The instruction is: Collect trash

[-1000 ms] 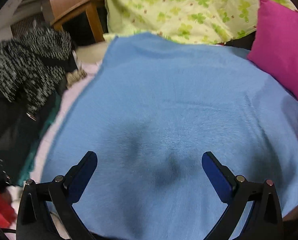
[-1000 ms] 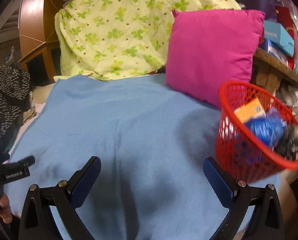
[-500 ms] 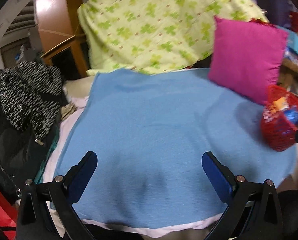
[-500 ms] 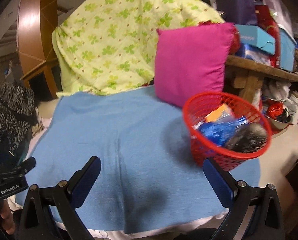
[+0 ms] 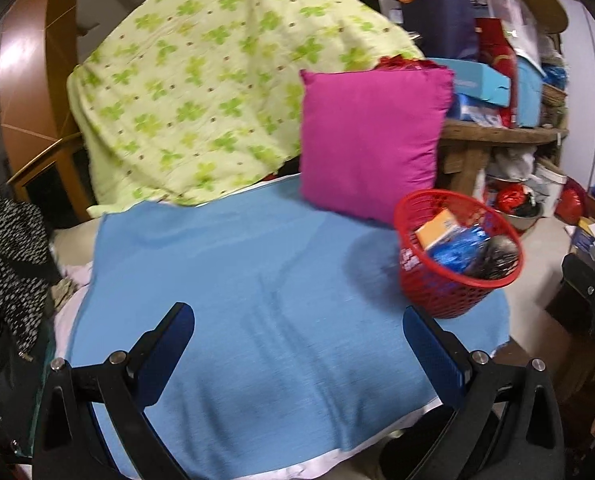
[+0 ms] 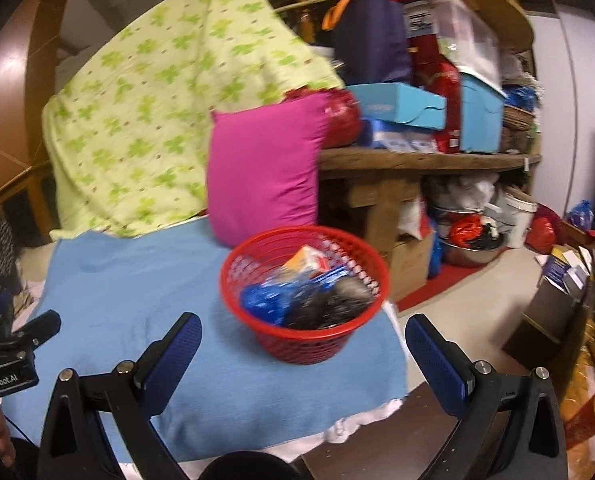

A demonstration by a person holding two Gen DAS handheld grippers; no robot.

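Note:
A red mesh basket stands on the right end of a blue blanket. It holds an orange carton, a blue wrapper and a dark crumpled piece. In the right wrist view the basket sits just beyond and between the fingers. My left gripper is open and empty above the blanket, left of the basket. My right gripper is open and empty in front of the basket. The left gripper's body shows at the left edge of the right wrist view.
A magenta pillow leans behind the basket, beside a green clover-print quilt. A wooden shelf piled with boxes stands at the right, with clutter on the floor. A black-and-white garment lies at the left.
Both grippers have pulled back and up from the blanket and swung right. The basket has come into the left view and moved toward the middle of the right view.

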